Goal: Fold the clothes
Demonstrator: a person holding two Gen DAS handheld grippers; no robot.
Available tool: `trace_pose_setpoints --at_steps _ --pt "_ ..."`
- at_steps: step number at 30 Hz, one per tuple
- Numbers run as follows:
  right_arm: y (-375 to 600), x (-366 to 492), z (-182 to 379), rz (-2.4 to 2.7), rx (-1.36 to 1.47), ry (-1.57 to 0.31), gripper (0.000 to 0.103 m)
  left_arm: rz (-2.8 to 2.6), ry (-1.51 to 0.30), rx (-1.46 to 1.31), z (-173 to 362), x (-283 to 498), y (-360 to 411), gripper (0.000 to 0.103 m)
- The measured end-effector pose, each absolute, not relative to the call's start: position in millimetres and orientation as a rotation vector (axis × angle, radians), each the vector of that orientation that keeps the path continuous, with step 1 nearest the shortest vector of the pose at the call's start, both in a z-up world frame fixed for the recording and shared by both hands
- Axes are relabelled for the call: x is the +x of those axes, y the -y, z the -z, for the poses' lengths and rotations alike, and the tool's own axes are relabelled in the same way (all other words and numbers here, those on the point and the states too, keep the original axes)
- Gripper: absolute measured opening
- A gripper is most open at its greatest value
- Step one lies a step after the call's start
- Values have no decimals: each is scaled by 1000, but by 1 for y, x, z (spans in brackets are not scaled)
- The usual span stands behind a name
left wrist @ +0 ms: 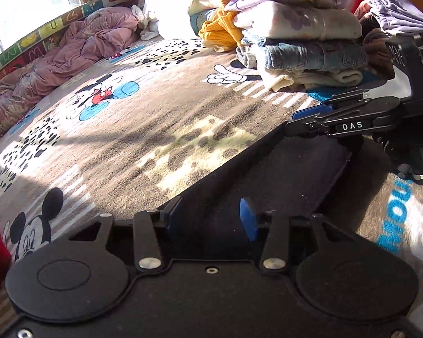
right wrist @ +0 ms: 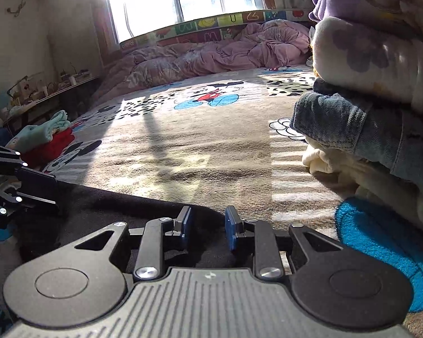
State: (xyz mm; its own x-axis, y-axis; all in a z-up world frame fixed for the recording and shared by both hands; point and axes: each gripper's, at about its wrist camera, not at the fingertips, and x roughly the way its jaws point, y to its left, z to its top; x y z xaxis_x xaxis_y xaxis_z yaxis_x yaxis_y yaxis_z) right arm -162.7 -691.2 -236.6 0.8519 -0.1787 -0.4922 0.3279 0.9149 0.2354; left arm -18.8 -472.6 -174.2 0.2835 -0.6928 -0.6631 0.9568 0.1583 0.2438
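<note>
A black garment [left wrist: 282, 177] lies flat on the Mickey Mouse blanket [left wrist: 143, 129], folded into a narrow panel. My left gripper [left wrist: 210, 217] is open, its blue pads astride the garment's near edge. My right gripper [right wrist: 206, 226] is open too, over the same black garment [right wrist: 121, 205] at its other end. The right gripper also shows in the left wrist view [left wrist: 318, 118], low at the garment's far corner. The left gripper shows at the left edge of the right wrist view [right wrist: 28, 186].
A tall stack of folded clothes [left wrist: 299, 36] stands at the back right, close to my right gripper [right wrist: 375, 90]. A rumpled pink quilt [left wrist: 70, 50] lies along the window side. A red and teal clothes pile [right wrist: 45, 138] sits at the left.
</note>
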Motion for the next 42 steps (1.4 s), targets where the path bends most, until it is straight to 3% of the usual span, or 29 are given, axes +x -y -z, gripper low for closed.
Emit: trace_pose_setpoints --at_steps 6,11,22,36,38,39,42 --pt "692 -162 238 272 332 -479 27 1357 -181 1077 202 -86 467 43" --pt "695 -162 238 264 345 -476 27 1219 55 1331 230 -102 459 35" --pt "696 -161 239 255 357 -472 29 1057 477 1571 271 -129 456 38" --pt "705 -166 240 220 431 -449 33 1032 720 1590 295 -149 473 38" --pt "707 -166 240 216 444 -446 33 1047 659 1554 287 -149 477 28" --pt "708 -167 240 215 451 -444 33 1058 618 1529 282 -149 479 15" --pt "711 -168 240 208 474 -435 33 1126 367 1376 250 -140 491 11"
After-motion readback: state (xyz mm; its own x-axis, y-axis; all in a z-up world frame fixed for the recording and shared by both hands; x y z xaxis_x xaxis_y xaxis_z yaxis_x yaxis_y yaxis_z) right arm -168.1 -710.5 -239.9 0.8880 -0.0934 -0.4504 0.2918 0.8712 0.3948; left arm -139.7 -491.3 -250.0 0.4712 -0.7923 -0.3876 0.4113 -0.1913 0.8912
